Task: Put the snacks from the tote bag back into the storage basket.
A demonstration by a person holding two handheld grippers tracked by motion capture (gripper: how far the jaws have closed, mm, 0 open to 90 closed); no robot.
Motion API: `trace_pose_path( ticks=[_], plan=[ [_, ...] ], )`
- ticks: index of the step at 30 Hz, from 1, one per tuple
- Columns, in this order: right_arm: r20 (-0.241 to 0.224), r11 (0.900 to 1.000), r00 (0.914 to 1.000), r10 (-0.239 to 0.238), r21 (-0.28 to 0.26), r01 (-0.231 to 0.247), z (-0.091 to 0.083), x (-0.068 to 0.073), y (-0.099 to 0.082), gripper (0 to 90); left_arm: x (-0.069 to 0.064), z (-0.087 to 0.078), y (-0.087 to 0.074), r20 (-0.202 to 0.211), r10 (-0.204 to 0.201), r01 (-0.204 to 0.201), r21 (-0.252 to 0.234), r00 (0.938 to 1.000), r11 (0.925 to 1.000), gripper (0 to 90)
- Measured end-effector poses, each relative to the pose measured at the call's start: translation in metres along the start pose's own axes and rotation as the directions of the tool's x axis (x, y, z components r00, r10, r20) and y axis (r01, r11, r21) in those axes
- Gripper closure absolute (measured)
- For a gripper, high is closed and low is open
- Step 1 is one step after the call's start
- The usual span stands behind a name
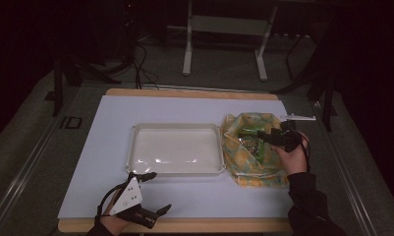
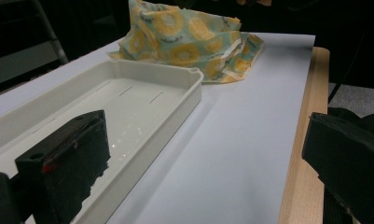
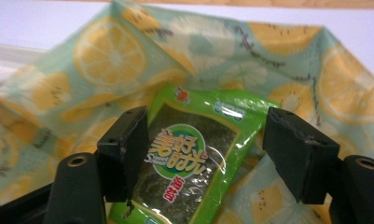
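A yellow-and-teal lemon-print cloth bag (image 1: pixel 256 169) (image 3: pixel 110 56) (image 2: pixel 189 37) lies open on the mat, right of a white plastic tray (image 1: pixel 175 127) (image 2: pixel 194 93). Inside the bag lies a green seaweed snack packet (image 1: pixel 248 132) (image 3: pixel 189 154). My right gripper (image 1: pixel 263 136) (image 3: pixel 205 135) reaches into the bag's mouth with its jaws on either side of the packet; the left pad sits at the packet's edge and the right pad stands slightly off it. My left gripper (image 1: pixel 160 191) (image 2: pixel 203 140) rests open with nothing in it near the table's front edge, by the tray's near left corner.
A white mat (image 1: pixel 111 147) covers the wooden table top (image 1: pixel 184 225); the tray holds nothing. Metal stand legs (image 1: pixel 187 54) and cables are on the floor behind the table. Bare mat lies left of the tray and along the front.
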State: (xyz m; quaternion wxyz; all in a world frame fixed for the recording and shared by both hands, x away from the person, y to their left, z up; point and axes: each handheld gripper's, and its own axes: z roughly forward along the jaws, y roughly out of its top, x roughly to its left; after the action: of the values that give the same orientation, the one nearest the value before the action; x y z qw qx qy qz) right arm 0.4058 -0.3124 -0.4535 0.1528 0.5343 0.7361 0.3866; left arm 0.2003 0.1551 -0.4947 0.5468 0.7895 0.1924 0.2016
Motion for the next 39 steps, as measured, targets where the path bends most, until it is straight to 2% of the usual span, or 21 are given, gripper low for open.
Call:
trace_pose_path(
  ticks=[3, 8, 10, 14, 22, 28, 31, 39],
  plan=[
    [0.000, 0.9999, 1.0000, 0.007, 0.015, -0.007, 0.004, -0.002, -0.003, 34.8, 0.000, 0.000, 0.000, 0.000, 0.001, -0.001, 0.000, 1.0000, 1.0000, 1.3],
    [-0.002, 0.9974, 0.9991, 0.042, 0.059, -0.042, 0.013, -0.008, -0.008, 44.5, 0.000, 0.000, 0.000, 0.001, 0.002, -0.002, 0.000, 1.0000, 1.0000, 1.3],
    [-0.011, 0.9938, 0.9976, 0.069, 0.088, -0.068, 0.018, -0.011, -0.010, 50.7, 0.000, 0.000, 0.000, 0.001, 0.001, -0.001, 0.000, 1.0000, 1.0000, 1.3],
    [-0.017, 0.9887, 0.9952, 0.096, 0.117, -0.094, 0.023, -0.014, -0.013, 55.6, 0.000, 0.000, 0.000, 0.001, 0.002, -0.002, 0.001, 1.0000, 1.0000, 1.3],
    [-0.003, 0.9803, 0.9939, 0.110, 0.165, -0.108, 0.031, -0.018, -0.016, 57.9, -0.001, 0.000, 0.000, 0.001, 0.008, -0.008, 0.000, 1.0000, 1.0000, 1.3],
    [-0.020, 0.9749, 0.9926, 0.120, 0.191, -0.114, 0.036, -0.020, -0.018, 60.0, -0.001, 0.000, 0.000, 0.002, 0.010, -0.010, 0.003, 1.0000, 0.9999, 1.3],
    [-0.031, 0.9650, 0.9888, 0.146, 0.224, -0.135, 0.041, -0.022, -0.020, 60.6, -0.002, 0.001, 0.000, 0.004, 0.010, -0.010, 0.002, 0.9999, 0.9999, 1.3],
    [-0.036, 0.9484, 0.9876, 0.153, 0.286, -0.137, 0.051, -0.022, -0.022, 62.8, -0.002, 0.001, 0.000, 0.005, 0.009, -0.009, 0.003, 0.9999, 1.0000, 1.3]
  ],
)
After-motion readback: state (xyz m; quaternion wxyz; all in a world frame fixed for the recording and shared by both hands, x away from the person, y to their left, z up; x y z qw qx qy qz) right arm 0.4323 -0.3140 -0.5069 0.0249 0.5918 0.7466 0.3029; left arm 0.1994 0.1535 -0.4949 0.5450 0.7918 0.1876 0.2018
